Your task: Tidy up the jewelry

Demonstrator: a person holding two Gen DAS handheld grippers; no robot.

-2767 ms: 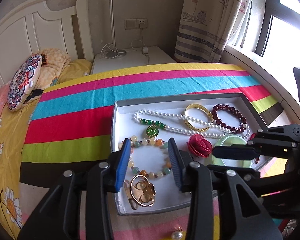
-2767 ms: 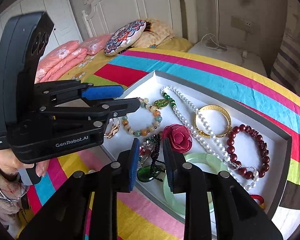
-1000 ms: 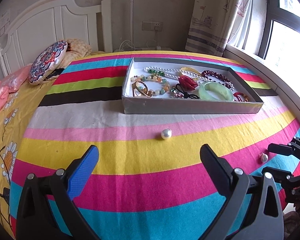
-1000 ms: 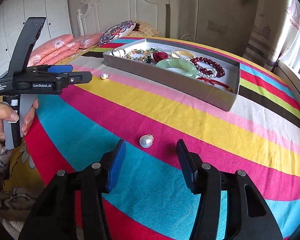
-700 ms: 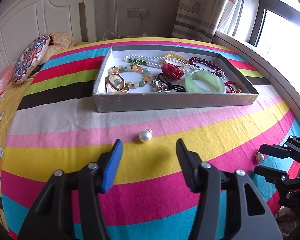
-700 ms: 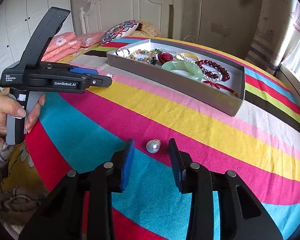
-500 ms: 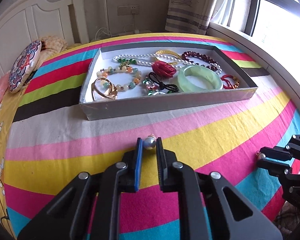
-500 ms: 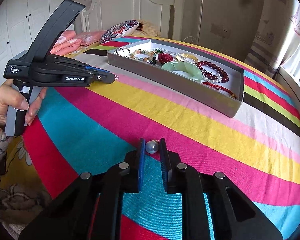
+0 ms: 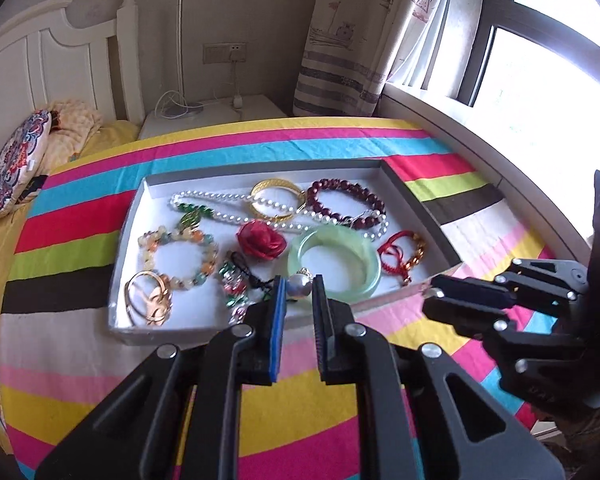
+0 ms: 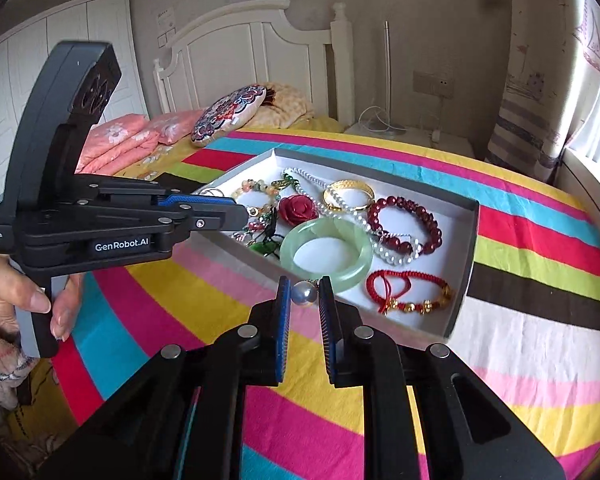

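Both grippers, left (image 9: 299, 286) and right (image 10: 304, 292), each pinch a round white pearl earring (image 9: 299, 285) just short of the grey shallow cardboard tray's (image 9: 416, 204) near wall, straight ahead.

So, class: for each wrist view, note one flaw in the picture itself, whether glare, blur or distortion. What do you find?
Left wrist view: the window is blown out to white, and the tray's straight edges bow from fisheye. Right wrist view: the bedspread stripes curve strongly, dark vignetting fills the corners, and the pearl between the fingers looks slightly soft.

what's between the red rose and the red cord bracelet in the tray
The green jade bangle lies between the red rose and the red cord bracelet, clearest in the left wrist view.
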